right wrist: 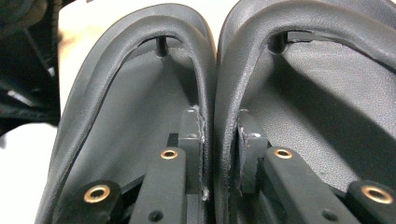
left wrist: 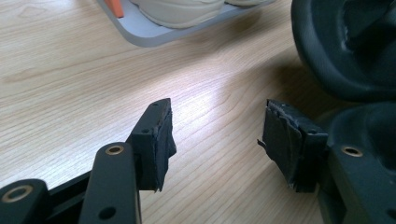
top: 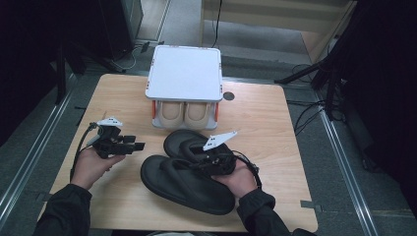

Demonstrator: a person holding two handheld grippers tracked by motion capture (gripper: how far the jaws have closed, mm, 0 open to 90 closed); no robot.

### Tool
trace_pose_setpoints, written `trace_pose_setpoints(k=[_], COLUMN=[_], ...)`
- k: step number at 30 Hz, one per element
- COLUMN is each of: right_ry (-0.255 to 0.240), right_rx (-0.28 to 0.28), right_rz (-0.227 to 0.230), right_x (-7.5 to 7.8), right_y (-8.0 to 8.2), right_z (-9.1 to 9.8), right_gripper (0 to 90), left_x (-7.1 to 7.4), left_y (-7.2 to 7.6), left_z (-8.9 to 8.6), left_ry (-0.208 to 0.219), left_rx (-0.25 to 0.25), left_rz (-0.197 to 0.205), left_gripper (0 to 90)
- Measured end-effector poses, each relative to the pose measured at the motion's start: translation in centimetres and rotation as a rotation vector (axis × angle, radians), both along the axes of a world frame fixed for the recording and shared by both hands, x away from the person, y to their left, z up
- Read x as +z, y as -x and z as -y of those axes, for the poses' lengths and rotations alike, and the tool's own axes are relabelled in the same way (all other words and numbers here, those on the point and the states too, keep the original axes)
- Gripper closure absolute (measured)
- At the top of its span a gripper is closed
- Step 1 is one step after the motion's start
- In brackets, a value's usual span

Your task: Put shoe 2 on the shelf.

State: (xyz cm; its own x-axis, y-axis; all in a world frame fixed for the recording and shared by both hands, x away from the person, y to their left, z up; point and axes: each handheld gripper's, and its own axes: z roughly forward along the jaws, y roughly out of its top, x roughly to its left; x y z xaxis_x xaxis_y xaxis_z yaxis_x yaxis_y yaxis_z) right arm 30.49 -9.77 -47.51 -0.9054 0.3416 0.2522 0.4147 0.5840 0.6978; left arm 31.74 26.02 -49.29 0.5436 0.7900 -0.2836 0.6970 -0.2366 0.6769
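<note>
While gripped: sandals (top: 189,174), near table's (top: 265,123) front edge
Right gripper (top: 212,161): pinching both inner straps (right wrist: 211,107)
Left gripper (top: 129,145): spread, empty, left of sandals

place: lab or recording studio | signs: wooden table (top: 255,118) on grey carpet (top: 344,162), dark stands (top: 319,73), loose floor cables (top: 305,105)

Wore dark sleeves (top: 66,211). Carried black grippers (top: 129,146) with brass-ringed screw holes, taped pads (left wrist: 161,140), grey three-cornered plates (top: 109,121), black cables (top: 78,147).
</note>
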Motion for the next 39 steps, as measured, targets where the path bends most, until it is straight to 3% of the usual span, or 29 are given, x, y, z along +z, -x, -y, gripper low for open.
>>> trace_pose_setpoints(k=[4, 8, 13, 20, 26, 33, 39], right_ry=[-0.028, -0.004, -0.026, -0.058, -0.026, -0.039, -0.034], right_rx=[0.043, 0.080, 0.138, 0.169, 0.213, 0.204, 0.149], right_rz=[-0.043, -0.004, -0.015, -0.028, -0.030, -0.024, -0.021], right_x=[0.0, 0.5, 1.7, 3.9, 5.5, 7.7, 10.3], right_y=[-0.8, -1.2, -1.8, -3.0, -3.8, -4.8, -5.7], right_z=[-0.1, -0.4, -0.6, -1.2, -1.9, -2.2, -2.5], right_gripper=[77.1, 77.2, 77.2, 77.1, 77.0, 77.1, 77.1], left_x=[0.1, 0.1, 0.0, -0.1, -0.3, -0.4, -0.4], left_y=[0.4, 0.7, 1.0, 1.7, 2.3, 2.8, 3.0], left_z=[-0.2, -0.5, -0.9, -1.3, -1.4, -1.7, -1.8], left_ry=[0.002, 0.003, 0.004, 0.009, 0.001, 0.001, 0.001], left_rx=[0.001, 0.010, 0.027, 0.048, 0.046, 0.059, 0.063], left_rz=[0.006, 0.006, 0.003, 0.001, -0.002, -0.004, 0.006], left_gripper=[42.6, 42.2, 42.1, 41.9, 41.6, 41.6, 41.7])
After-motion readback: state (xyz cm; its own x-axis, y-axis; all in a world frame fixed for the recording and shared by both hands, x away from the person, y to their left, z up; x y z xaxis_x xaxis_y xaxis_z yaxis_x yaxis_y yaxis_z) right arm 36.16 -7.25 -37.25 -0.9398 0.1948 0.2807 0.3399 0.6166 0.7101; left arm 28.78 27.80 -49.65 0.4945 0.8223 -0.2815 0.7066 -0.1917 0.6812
